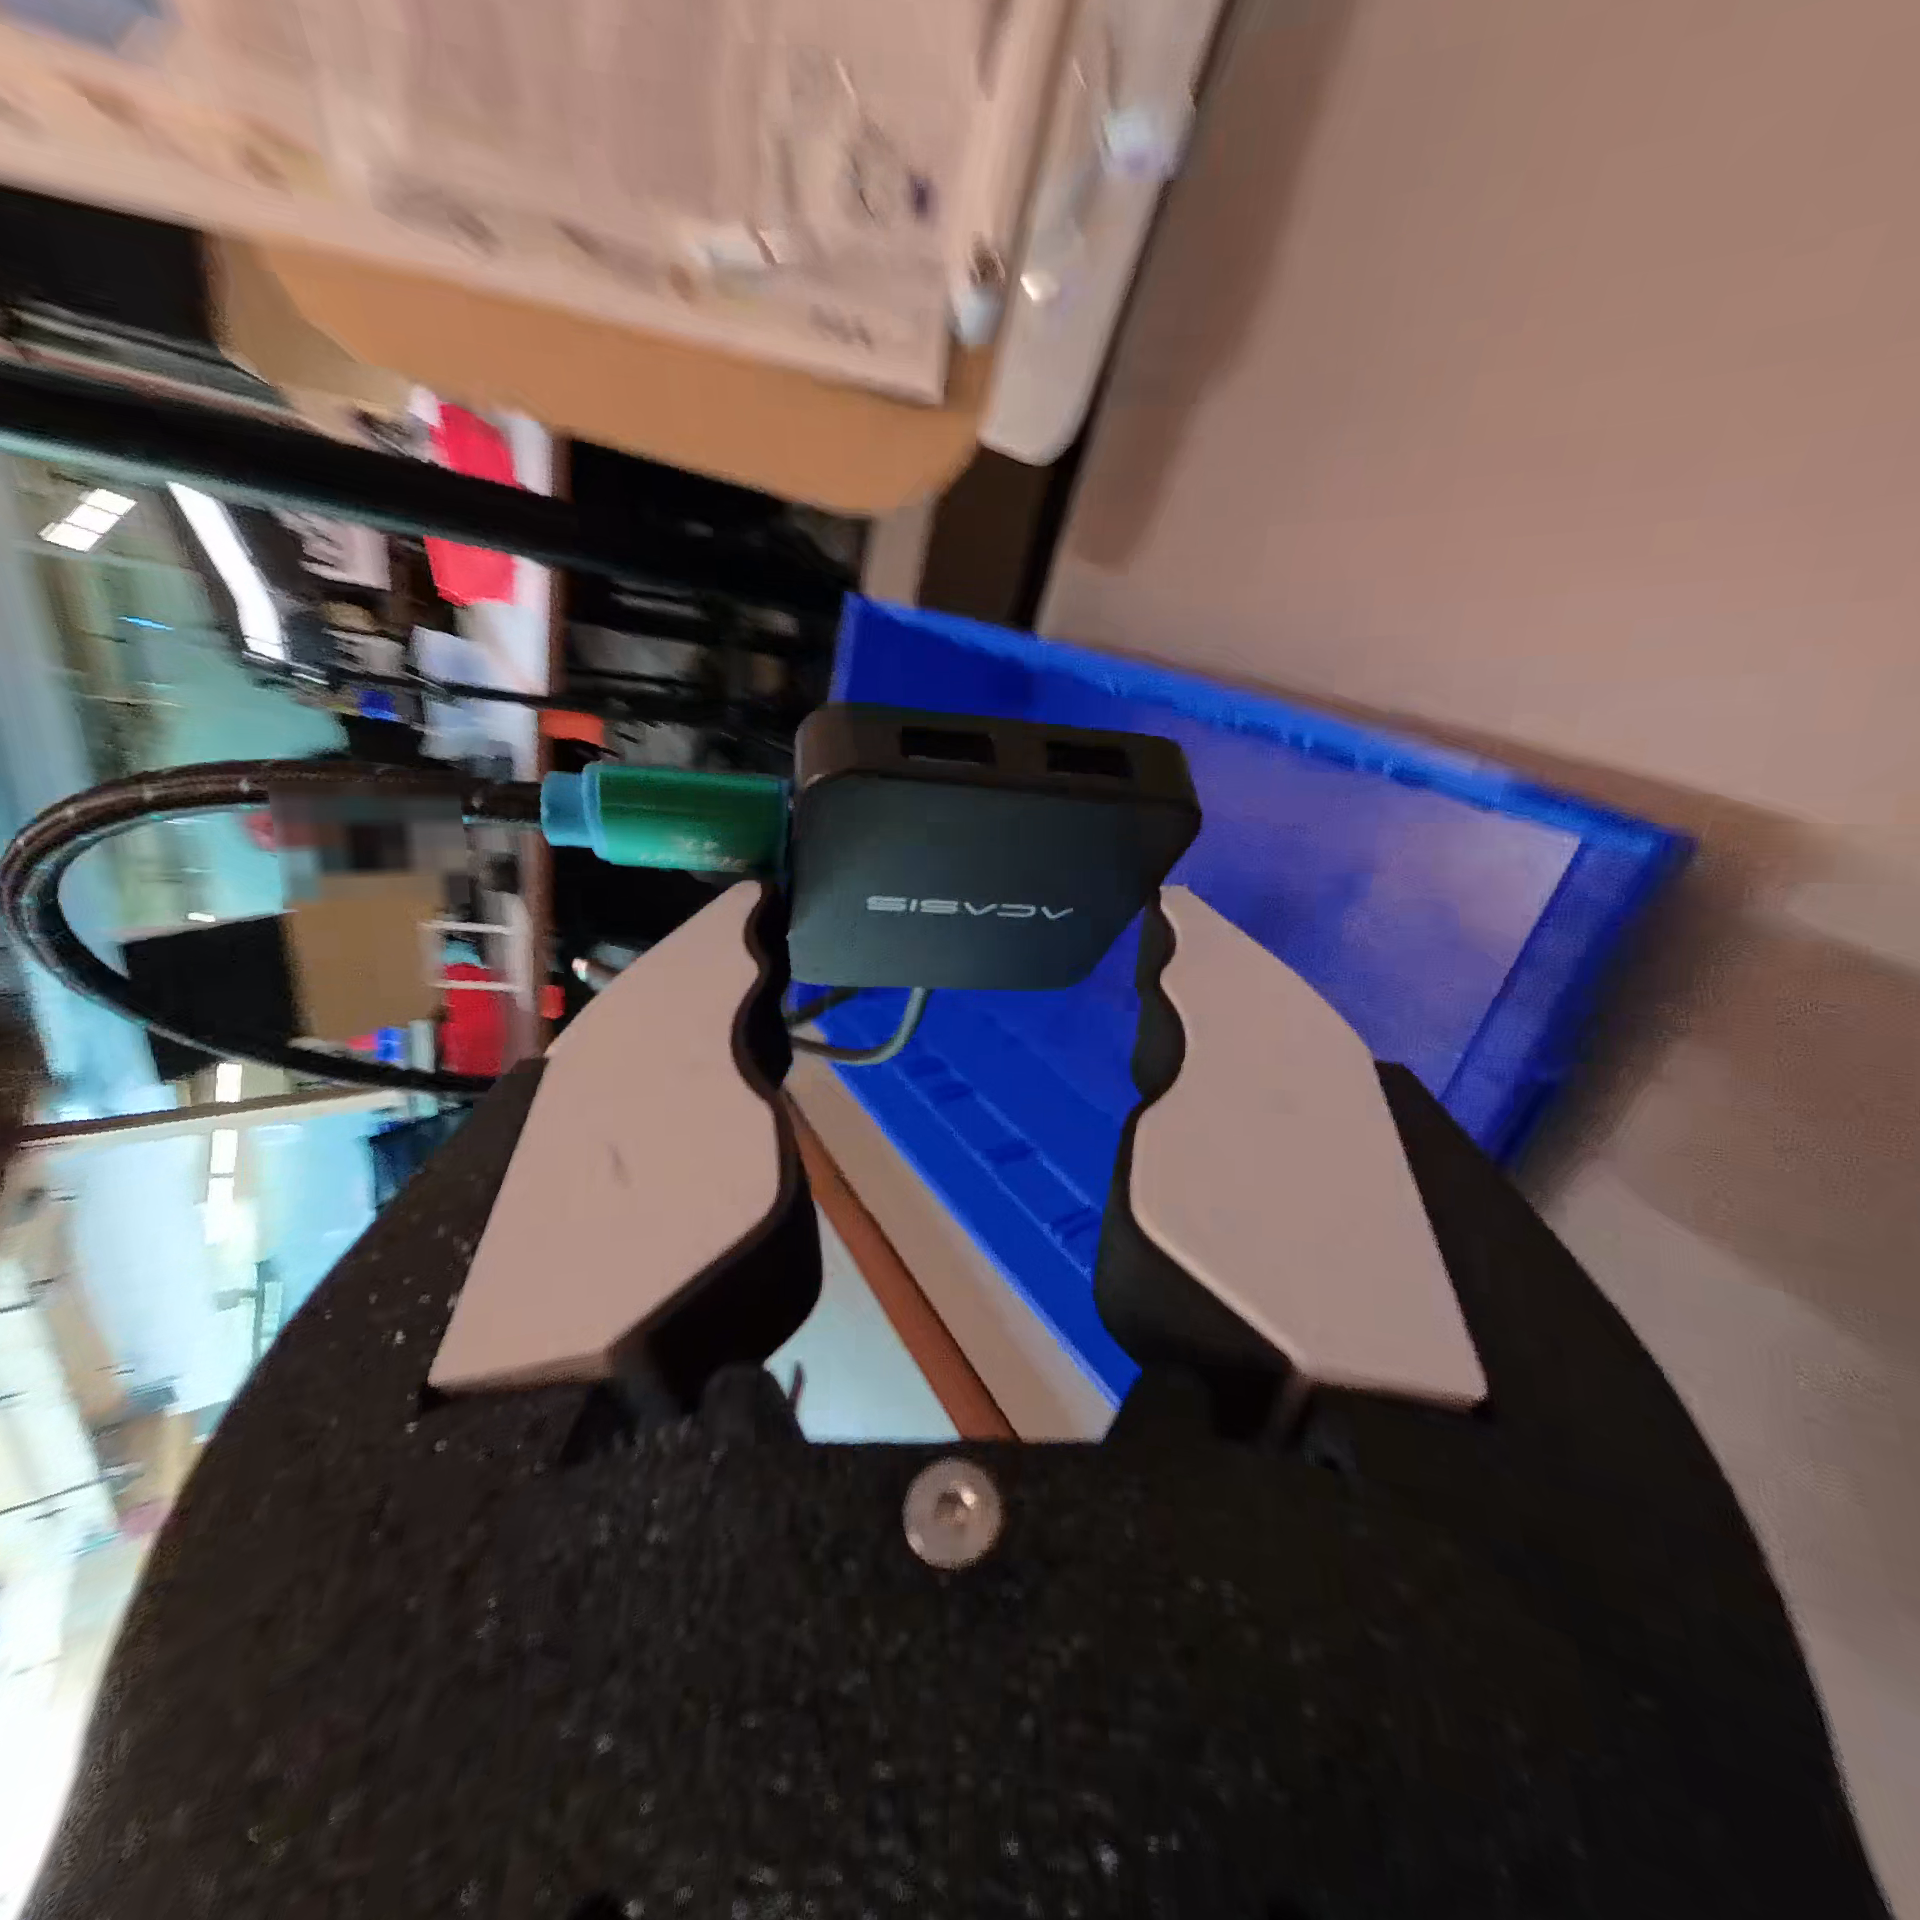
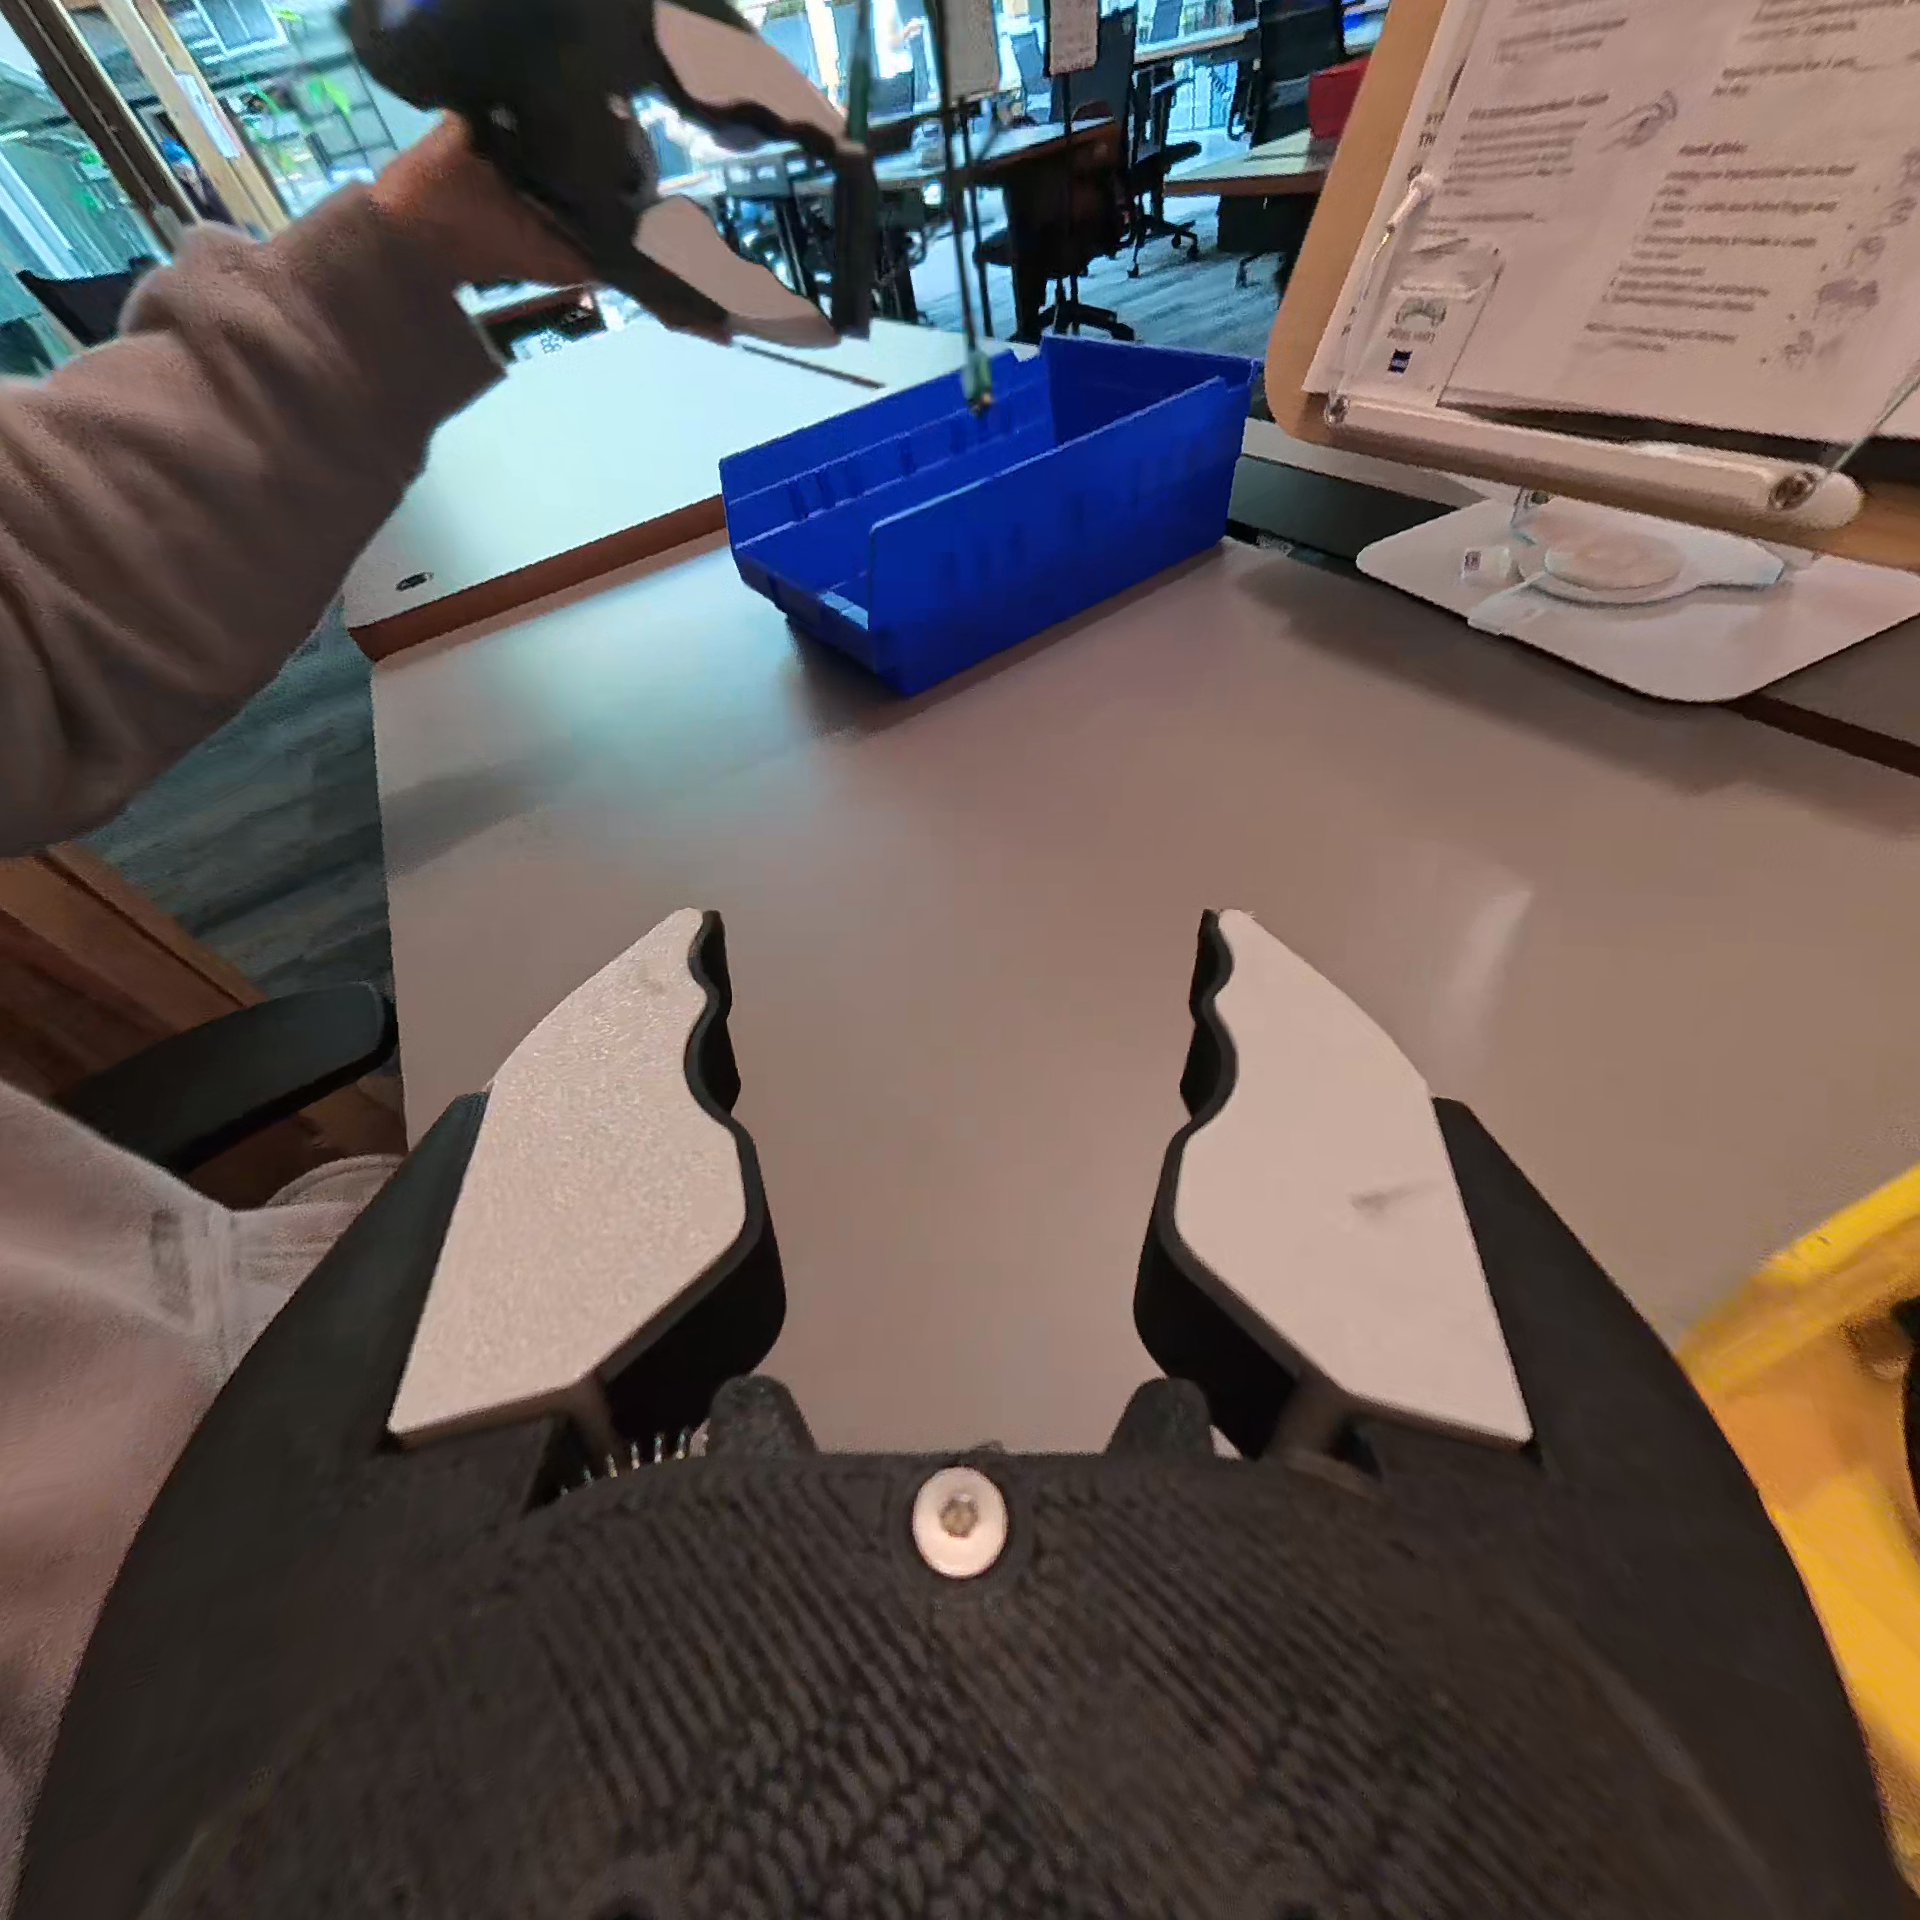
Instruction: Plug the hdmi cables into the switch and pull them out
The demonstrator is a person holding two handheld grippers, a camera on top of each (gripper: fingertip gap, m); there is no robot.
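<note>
- Left wrist view: your left gripper (image 1: 961, 935) is clamped on the black HDMI switch (image 1: 987, 862), fingers pressing its two side edges and holding it up in the air above the blue bin (image 1: 1351, 831).
- One HDMI cable with a green plug (image 1: 675, 816) is seated in the switch's left side; its black cord (image 1: 125, 883) loops away and back under the fingers. Two ports (image 1: 1013, 750) on the far edge of the switch are empty.
- By my reading, one cable is in, so either more plugging remains or the pull-out stage is under way; you cannot tell which from here.
- The switch's flat, logo-bearing face looks back at this camera. The green plug's long axis runs across the frame, left to right, pointing into the switch.
- Right wrist view: your right gripper (image 2: 956, 1039) has its fingers spread wide and holds nothing, low over the grey table (image 2: 1039, 883), well apart from the bin (image 2: 987, 520).
- Your left gripper (image 2: 790, 218) shows up high at the upper left, with a cord hanging from it whose green-tipped end (image 2: 977, 387) dangles into the bin.
- A document stand (image 2: 1610, 260) sits to the right, and a yellow object (image 2: 1818, 1403) at the lower right edge.
</note>
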